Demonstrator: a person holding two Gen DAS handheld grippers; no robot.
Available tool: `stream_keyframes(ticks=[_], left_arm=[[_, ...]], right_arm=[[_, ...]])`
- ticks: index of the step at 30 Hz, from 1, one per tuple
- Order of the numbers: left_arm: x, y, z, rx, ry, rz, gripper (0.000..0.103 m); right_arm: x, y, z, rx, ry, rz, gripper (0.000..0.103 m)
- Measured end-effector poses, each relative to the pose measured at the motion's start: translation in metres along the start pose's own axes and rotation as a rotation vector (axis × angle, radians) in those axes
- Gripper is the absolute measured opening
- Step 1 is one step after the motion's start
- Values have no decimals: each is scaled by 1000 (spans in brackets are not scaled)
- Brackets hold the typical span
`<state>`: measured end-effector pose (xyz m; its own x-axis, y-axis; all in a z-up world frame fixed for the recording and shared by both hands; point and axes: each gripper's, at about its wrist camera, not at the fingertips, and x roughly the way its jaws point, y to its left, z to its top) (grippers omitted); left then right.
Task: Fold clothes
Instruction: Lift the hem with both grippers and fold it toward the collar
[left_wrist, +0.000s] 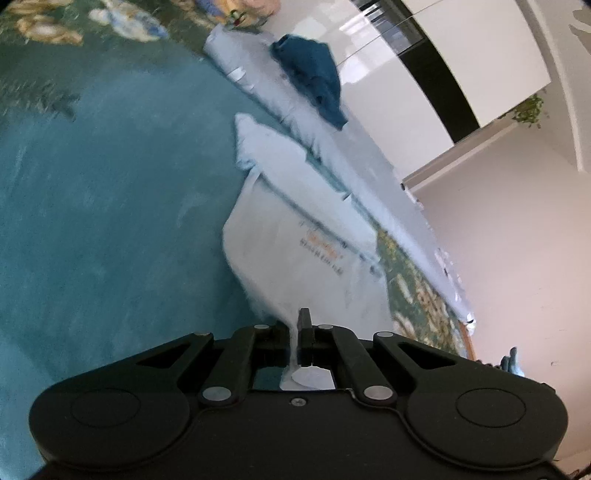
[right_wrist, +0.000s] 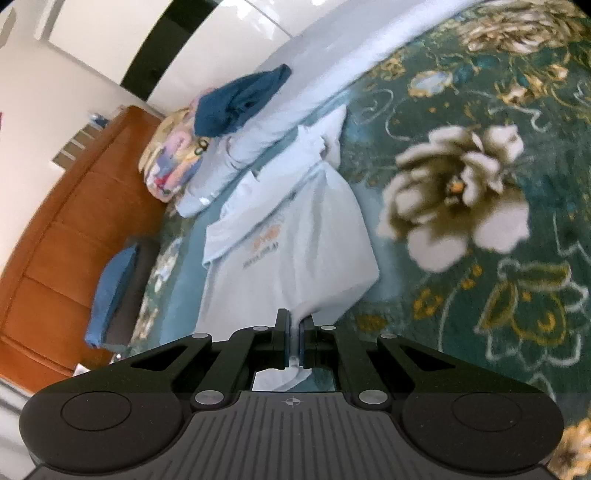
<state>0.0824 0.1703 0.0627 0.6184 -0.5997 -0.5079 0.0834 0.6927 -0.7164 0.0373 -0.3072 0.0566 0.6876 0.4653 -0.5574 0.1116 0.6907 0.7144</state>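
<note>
A pale blue T-shirt (left_wrist: 295, 236) with orange and grey chest print lies on a teal floral bedspread (left_wrist: 110, 203), its sleeves folded in. My left gripper (left_wrist: 295, 332) is shut on the shirt's near hem, with the cloth pulled up between its jaws. In the right wrist view the same T-shirt (right_wrist: 295, 240) stretches away from me, and my right gripper (right_wrist: 294, 328) is shut on the other near corner of the hem. Both corners are lifted off the bedspread (right_wrist: 461, 295).
A long white bolster (left_wrist: 332, 147) lies beyond the shirt with a dark blue garment (left_wrist: 314, 77) on it. The dark blue garment (right_wrist: 236, 99) sits next to a patterned pillow (right_wrist: 173, 162). A wooden headboard (right_wrist: 62, 229) and blue cushion (right_wrist: 110, 291) are at the left.
</note>
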Motion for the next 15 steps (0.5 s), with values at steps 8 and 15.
stream_keyframes(ticks=[8,15], left_arm=[[10,-14,27,31,-38,-16,0],[26,-21,53,49,-65,-17,0]], right_arm=[[1,6,24,1,-55,16,3],[8,13,49,-24,-110,45,3]])
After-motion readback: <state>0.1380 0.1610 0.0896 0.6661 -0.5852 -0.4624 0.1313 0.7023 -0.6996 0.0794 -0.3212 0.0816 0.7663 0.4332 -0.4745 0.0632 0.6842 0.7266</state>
